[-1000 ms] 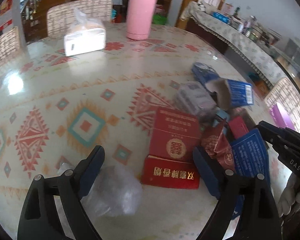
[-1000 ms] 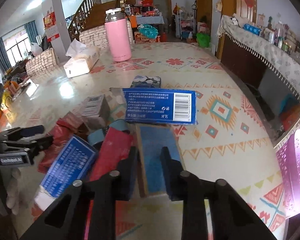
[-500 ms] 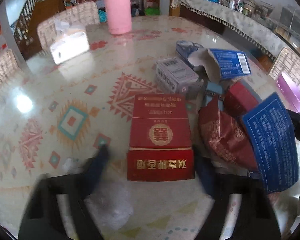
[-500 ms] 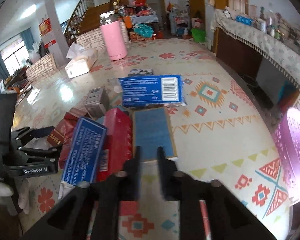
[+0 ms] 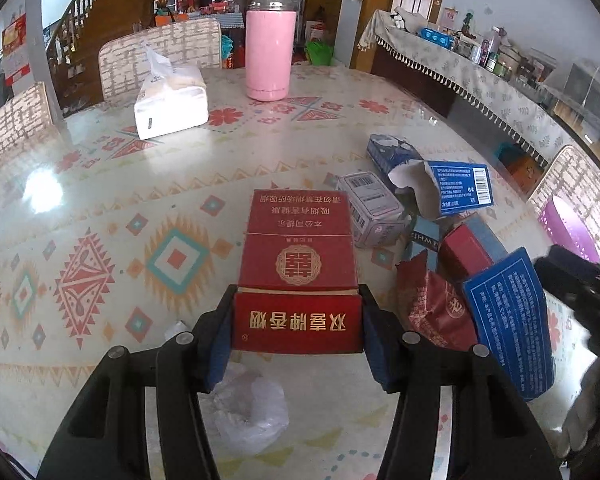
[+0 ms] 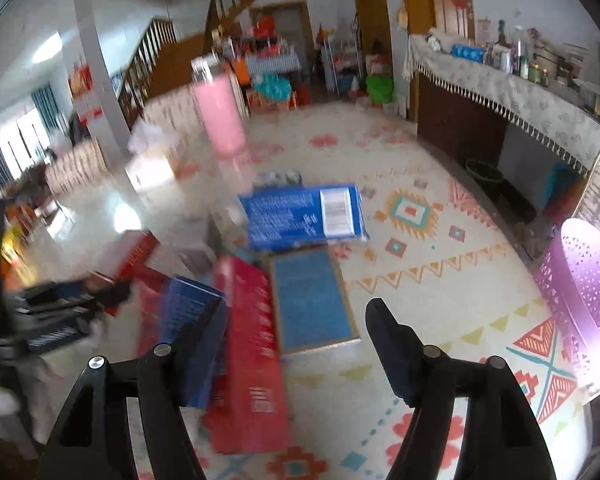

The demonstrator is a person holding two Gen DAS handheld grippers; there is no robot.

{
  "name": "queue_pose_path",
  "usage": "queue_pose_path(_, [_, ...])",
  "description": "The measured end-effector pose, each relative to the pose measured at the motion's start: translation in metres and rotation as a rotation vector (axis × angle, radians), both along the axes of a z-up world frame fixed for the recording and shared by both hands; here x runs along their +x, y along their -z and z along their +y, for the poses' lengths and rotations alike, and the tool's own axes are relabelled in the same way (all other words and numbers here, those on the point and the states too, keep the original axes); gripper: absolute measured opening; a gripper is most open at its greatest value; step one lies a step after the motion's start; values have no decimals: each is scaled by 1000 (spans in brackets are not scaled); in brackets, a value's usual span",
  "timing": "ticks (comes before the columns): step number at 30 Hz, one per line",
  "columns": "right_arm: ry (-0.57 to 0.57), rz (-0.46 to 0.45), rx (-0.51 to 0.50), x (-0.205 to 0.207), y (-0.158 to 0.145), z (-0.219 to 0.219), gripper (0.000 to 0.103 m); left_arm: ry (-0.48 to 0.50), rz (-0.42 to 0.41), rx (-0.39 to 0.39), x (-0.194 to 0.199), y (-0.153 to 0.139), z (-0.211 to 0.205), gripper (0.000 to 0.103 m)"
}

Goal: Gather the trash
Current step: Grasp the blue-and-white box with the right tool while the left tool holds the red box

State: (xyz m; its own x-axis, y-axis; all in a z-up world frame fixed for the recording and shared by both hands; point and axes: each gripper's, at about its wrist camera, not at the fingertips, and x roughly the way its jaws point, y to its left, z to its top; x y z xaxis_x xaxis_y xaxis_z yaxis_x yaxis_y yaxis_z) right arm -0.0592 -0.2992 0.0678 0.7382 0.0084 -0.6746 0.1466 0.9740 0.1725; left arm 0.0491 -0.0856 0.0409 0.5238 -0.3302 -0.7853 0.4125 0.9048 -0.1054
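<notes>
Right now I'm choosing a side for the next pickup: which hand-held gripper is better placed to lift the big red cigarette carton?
Left. The left hand-held gripper already has its fingers against both sides of the red cigarette carton. The right hand-held gripper is open over other boxes.

- A pink flask (image 5: 271, 56) with a clear lid stands upright at the far side of the patterned table (image 5: 100, 216).
- A white tissue pack (image 5: 171, 102) lies left of the flask, a tissue sticking up from its top.
- Two woven-backed chairs (image 5: 160, 54) stand behind the table.
- A long sideboard (image 5: 472, 76) under a fringed cloth carries bottles and jars.
- A wooden staircase (image 5: 80, 40) rises at the back left.
</notes>
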Motion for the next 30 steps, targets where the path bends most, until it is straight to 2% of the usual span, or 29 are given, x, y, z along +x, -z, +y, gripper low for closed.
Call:
queue_pose_path(2, [-51,-26,3,-6,-8,12,76,-10,3,0,2,1,1,55])
queue_pose_path(5, [-126,-10,-30,-1,-6,33,76,-21,6,3,2,3,3,55])
queue_pose_path(7, [-147,16,-67,6,1,46,73,-29,4,4,3,4,5,55])
queue_pose_path(9, [-163,46,-95,13,11,58,64,-36,3,5,3,4,6,55])
queue_pose_path(14, [-208,59,-94,7,14,78,64,-53,1,5,5,4,10,55])
queue_pose_path(16, [-229,77,-82,5,18,82,68,-57,5,1,6,4,11,55])
queue_pose_path(17, [-236,95,-79,5,21,85,75,-58,5,0,6,4,11,55])
queue_pose_path(19, [-236,120,-80,7,29,89,77,-64,-5,7,4,3,11,55])
queue_pose_path(21, [-205,116,-67,10,32,88,85,-69,-16,16,3,3,10,55])
queue_pose_path(24, [-179,132,-43,18,36,88,91,-69,-26,16,1,1,10,55])
queue_pose_path(30, [-149,124,-36,20,38,93,91,-77,-45,30,-1,-1,9,55])
